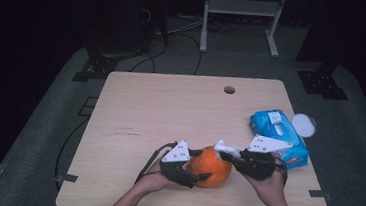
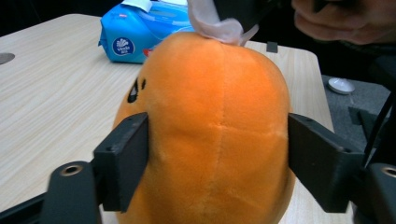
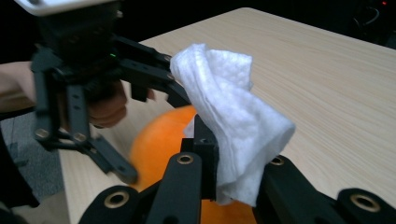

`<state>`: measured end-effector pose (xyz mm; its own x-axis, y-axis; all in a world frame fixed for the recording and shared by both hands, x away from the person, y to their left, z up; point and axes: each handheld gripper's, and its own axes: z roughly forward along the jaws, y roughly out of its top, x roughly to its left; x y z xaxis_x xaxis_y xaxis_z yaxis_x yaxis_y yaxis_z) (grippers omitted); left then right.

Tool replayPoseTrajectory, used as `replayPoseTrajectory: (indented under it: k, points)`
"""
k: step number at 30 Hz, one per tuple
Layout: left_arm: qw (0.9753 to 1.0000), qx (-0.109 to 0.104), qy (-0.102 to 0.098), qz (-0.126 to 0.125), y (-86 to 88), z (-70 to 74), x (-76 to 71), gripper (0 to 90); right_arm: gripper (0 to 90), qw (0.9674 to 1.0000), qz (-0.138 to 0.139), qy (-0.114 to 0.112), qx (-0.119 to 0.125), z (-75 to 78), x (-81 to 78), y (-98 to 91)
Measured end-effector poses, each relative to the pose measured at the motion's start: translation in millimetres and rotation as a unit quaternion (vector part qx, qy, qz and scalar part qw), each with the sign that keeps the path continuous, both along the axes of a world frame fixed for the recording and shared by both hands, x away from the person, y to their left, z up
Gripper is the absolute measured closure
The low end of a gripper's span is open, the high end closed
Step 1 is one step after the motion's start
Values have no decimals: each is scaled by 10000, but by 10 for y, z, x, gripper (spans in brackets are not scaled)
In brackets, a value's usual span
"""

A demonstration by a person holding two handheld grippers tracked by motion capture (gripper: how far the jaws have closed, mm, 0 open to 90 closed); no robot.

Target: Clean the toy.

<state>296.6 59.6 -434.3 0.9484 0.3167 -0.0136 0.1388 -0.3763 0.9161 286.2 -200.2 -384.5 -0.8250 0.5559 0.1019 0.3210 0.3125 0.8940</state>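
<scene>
Tongs clamp upright orange plush.

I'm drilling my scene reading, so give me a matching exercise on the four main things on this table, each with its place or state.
1 orange plush toy
2 white wipe
3 blue wipes pack
4 white lid

a pinched in the right gripper
b on the table's right side
c clamped by the left gripper
d off the table, beside the pack

Pairs: 1-c, 2-a, 3-b, 4-d

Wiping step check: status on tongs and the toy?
Left tongs clamped on orange plush toy. Right tongs shut on white wipe, at toy's top. Blue wipes pack behind, clear.
</scene>
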Motion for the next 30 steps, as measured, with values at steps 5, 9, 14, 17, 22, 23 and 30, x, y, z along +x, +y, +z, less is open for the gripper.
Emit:
replayPoseTrajectory:
  k: [5, 9, 14, 17, 22, 23, 30]
  points:
    - [9994, 193, -233, -170, -59, 7, -71, 261, 829, 9990, 371, -154, -201, 19, -127, 244]
    - [9996, 137, -77, -216, 14, 5, -30, 277, 830, 9989, 196, -281, -305, 37, -96, 194]
    - [9995, 163, -145, -224, -36, -6, -51, 278, 830, 9993, 90, -168, -334, 30, -83, 104]
    - [9990, 225, -241, -302, -72, -1, -84, 278, 830, 9986, 401, -141, -316, 8, -170, 224]
    - [9986, 203, -256, -424, -67, -11, -103, 284, 830, 9981, 408, -178, -422, -3, -140, 266]
    - [9986, 186, -261, -423, -66, -10, -100, 288, 831, 9986, 336, -154, -387, 1, -110, 225]
    - [9990, 164, -216, -343, -68, -11, -69, 308, 831, 9994, -49, -117, -321, 12, -13, -23]
